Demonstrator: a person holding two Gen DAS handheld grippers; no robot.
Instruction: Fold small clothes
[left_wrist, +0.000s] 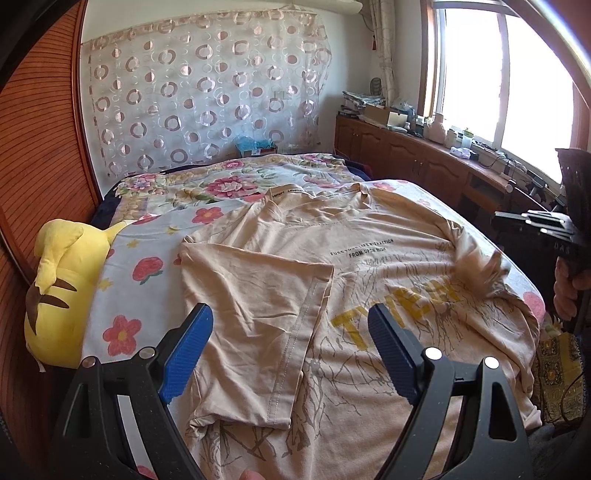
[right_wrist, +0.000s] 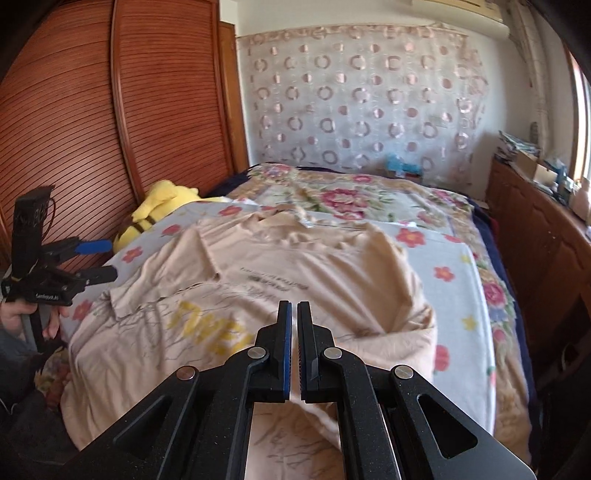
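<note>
A beige T-shirt (left_wrist: 373, 291) with yellow letters and black text lies spread on the bed; it also shows in the right wrist view (right_wrist: 295, 280). Its left sleeve (left_wrist: 258, 325) is folded in over the body. My left gripper (left_wrist: 291, 321) is open and empty, hovering above that folded sleeve. My right gripper (right_wrist: 294, 314) has its jaws nearly together above the shirt's lower middle; a thin strip of beige cloth shows between them. In the left wrist view the shirt's right side (left_wrist: 480, 273) is bunched, lifted and blurred, with the right gripper's body (left_wrist: 535, 225) beside it.
The bed has a floral sheet (left_wrist: 155, 266). A yellow plush toy (left_wrist: 62, 291) lies at its left edge against a wooden slatted wardrobe (right_wrist: 110, 129). A wooden cabinet (left_wrist: 424, 162) with clutter runs under the window on the right. A patterned curtain (left_wrist: 207, 96) hangs behind.
</note>
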